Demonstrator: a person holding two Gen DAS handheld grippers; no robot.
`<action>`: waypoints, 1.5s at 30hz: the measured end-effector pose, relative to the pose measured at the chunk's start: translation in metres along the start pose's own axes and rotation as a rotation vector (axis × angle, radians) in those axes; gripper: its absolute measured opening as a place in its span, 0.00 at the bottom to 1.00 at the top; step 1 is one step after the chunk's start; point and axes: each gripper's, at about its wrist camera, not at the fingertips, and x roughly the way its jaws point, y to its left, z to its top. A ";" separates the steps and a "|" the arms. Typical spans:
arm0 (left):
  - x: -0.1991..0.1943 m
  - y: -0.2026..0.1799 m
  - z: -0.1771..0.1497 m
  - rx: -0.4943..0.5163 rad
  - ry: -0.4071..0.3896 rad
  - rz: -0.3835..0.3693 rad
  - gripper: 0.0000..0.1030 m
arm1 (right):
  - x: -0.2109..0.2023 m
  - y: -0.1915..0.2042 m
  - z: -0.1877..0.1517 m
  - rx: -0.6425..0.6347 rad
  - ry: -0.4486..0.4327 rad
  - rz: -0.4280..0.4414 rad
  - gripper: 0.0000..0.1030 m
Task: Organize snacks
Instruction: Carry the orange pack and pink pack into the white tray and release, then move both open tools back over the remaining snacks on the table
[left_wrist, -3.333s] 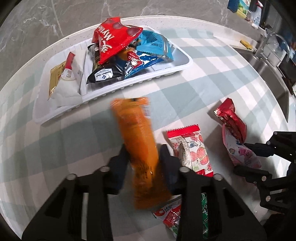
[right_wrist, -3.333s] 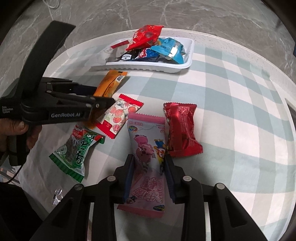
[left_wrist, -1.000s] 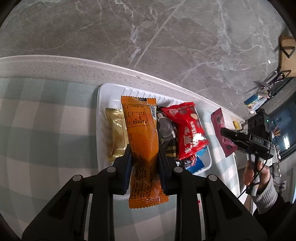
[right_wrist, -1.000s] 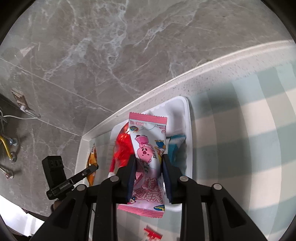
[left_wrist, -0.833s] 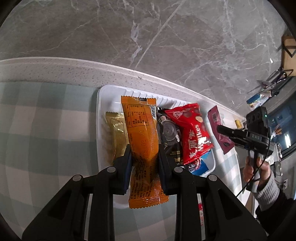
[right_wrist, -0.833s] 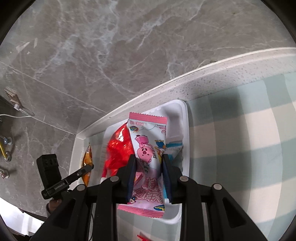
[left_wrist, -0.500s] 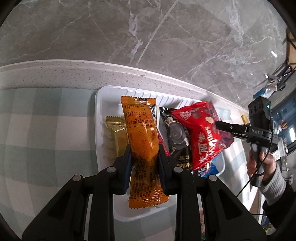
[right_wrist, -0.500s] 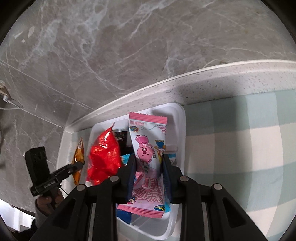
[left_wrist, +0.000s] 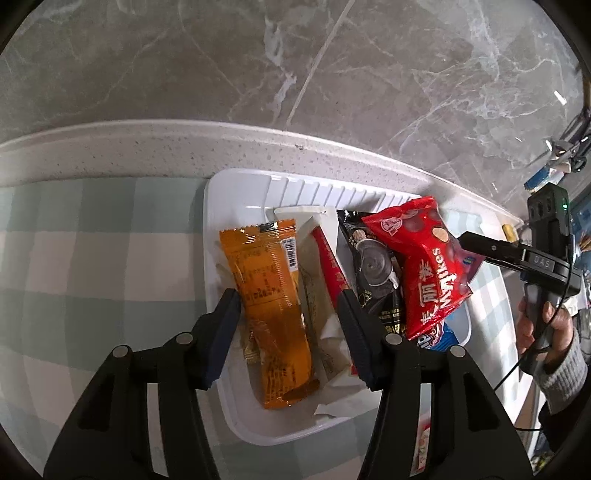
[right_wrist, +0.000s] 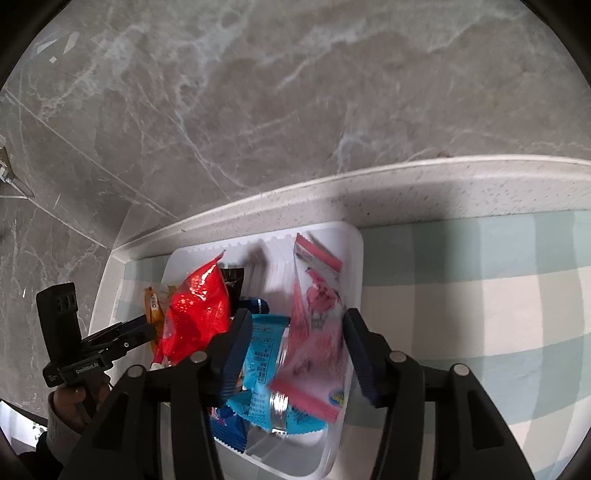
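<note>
over the white tray (left_wrist: 236, 184), left tool (left_wrist: 288, 314) and right tool (right_wrist: 291, 332) both spread wide, gripping nothing

tray (left_wrist: 236, 184) packed with packets | bare ribbed floor (right_wrist: 273, 273) at far wall | marble backsplash (left_wrist: 295, 55) blocks beyond

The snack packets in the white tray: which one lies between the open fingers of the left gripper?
The orange packet, at the tray's left end. The red bag and the black packet lie further right.

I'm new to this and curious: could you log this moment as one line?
left gripper: open, orange pack in tray | right gripper: open, pink pack dropping into tray
</note>
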 end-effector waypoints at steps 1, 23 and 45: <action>-0.003 -0.002 -0.001 0.005 -0.007 0.000 0.51 | -0.002 -0.001 -0.001 0.000 -0.005 -0.002 0.54; -0.061 -0.020 -0.019 -0.003 -0.099 -0.010 0.53 | -0.035 0.017 -0.023 -0.064 -0.091 -0.040 0.55; -0.070 -0.119 -0.140 0.155 0.033 -0.075 0.54 | -0.073 0.024 -0.168 -0.175 -0.028 -0.163 0.57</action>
